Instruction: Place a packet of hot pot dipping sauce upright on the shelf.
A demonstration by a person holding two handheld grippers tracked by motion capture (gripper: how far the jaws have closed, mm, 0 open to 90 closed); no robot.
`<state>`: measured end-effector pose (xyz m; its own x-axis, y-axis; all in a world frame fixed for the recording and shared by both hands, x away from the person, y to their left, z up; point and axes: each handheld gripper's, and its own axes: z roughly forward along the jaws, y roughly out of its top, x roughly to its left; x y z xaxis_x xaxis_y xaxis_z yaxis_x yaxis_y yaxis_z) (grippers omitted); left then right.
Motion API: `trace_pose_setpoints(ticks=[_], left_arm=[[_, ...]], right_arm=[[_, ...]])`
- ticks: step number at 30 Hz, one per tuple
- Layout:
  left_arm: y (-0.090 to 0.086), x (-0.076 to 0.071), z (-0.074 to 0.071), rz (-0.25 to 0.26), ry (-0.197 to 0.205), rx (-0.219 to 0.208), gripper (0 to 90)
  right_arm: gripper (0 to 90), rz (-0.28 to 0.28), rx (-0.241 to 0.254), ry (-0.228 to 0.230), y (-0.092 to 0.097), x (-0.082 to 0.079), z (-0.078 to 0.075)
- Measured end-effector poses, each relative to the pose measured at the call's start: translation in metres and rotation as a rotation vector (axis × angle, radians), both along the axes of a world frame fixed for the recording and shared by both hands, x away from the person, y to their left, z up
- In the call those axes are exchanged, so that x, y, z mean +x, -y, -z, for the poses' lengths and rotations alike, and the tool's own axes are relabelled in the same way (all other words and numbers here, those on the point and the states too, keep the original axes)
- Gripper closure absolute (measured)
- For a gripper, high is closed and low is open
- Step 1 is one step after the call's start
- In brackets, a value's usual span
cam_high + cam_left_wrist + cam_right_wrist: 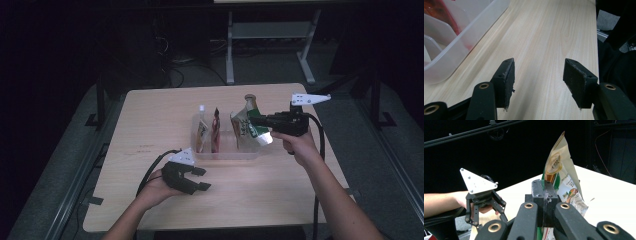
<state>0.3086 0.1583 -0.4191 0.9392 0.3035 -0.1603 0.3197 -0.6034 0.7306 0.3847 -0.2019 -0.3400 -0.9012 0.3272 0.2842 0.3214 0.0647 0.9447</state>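
Note:
A green, white and tan pouch (248, 129) stands tilted over the right end of a clear plastic bin (227, 154). My right gripper (253, 120) is shut on the pouch's edge. In the right gripper view the jaws (545, 192) meet on the pouch (564, 177), whose top rises above them. My left gripper (202, 179) rests low at the table's front left, apart from the bin. Its jaws (538, 77) stand open over bare wood with nothing between them. The clear bin's corner (461, 37) lies to their left.
The bin has dividers. A white and brown pouch (202, 131) stands in its left part and a red pouch (216, 131) beside it. Light wood table (280, 200) stretches in front of the bin. Dark floor and table legs lie beyond.

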Motion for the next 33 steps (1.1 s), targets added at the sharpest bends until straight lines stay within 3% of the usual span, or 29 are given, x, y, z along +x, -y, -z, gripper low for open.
trace_pose_setpoints(ticks=[10,19,20,33], left_arm=[[0.001,-0.001,0.001,-0.001,-0.010,-0.002,40.6],[0.002,-0.001,0.002,0.005,-0.014,0.011,40.0],[0.002,-0.001,0.002,0.009,-0.012,0.016,40.0],[0.002,-0.001,0.004,0.005,-0.022,0.007,39.7]], right_arm=[[90.0,0.007,-0.035,-0.017,-0.007,0.005,0.010],[90.0,0.017,-0.028,-0.022,-0.007,0.008,0.012],[90.0,0.024,-0.056,-0.020,-0.008,0.009,0.013],[89.5,0.045,-0.125,-0.034,-0.020,0.016,0.024]])
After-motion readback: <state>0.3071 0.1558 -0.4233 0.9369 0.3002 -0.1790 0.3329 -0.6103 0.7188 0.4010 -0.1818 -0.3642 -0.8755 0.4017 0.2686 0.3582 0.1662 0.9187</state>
